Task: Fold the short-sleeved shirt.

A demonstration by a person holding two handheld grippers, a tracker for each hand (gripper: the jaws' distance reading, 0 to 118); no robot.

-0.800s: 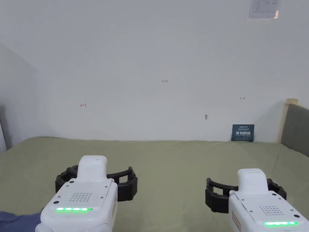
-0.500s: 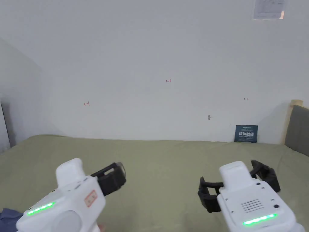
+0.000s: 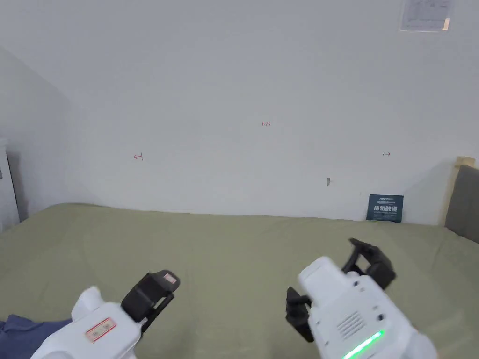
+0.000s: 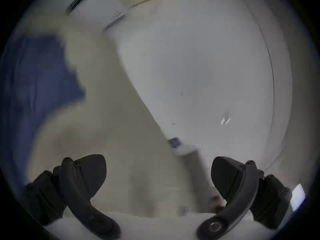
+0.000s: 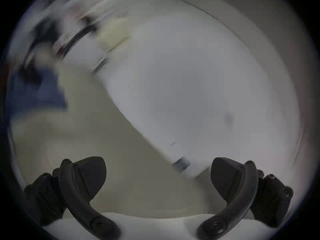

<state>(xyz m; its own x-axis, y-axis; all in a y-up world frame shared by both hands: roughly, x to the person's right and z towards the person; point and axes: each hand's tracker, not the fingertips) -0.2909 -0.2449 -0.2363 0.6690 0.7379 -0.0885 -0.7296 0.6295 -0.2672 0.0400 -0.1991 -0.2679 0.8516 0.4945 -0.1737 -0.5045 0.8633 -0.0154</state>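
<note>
We hold both grippers in the air above the bed point(image 3: 243, 252), a wide surface under an olive-green sheet that runs back to a white wall point(image 3: 243, 93).

The left gripper point(image 4: 158, 179) sits near the bed's near-left corner in the head view, rolled onto its side so that one dark jaw points up and away from us. Its own view shows the two jaws standing wide apart with nothing between them but blurred sheet and wall.

The right gripper point(image 3: 340, 289) hangs over the near-right part of the bed, tilted to the left, its green light strip along the near edge of the white housing. Its jaws are likewise spread wide and hold nothing; the right gripper view confirms the gap, with only the sheet and the wall behind it.

The short-sleeved shirt point(image 3: 21, 334) is a dark blue bundle lying at the bed's near-left corner, cut off by the edge of the head view, just beside the left gripper's housing. We cannot tell whether they touch. In the left gripper view it is a blurred blue patch well off to the side of the jaws.

A small dark blue card point(image 3: 385, 208) leans against the wall at the bed's far-right edge, beside a grey headboard point(image 3: 463, 201).
</note>
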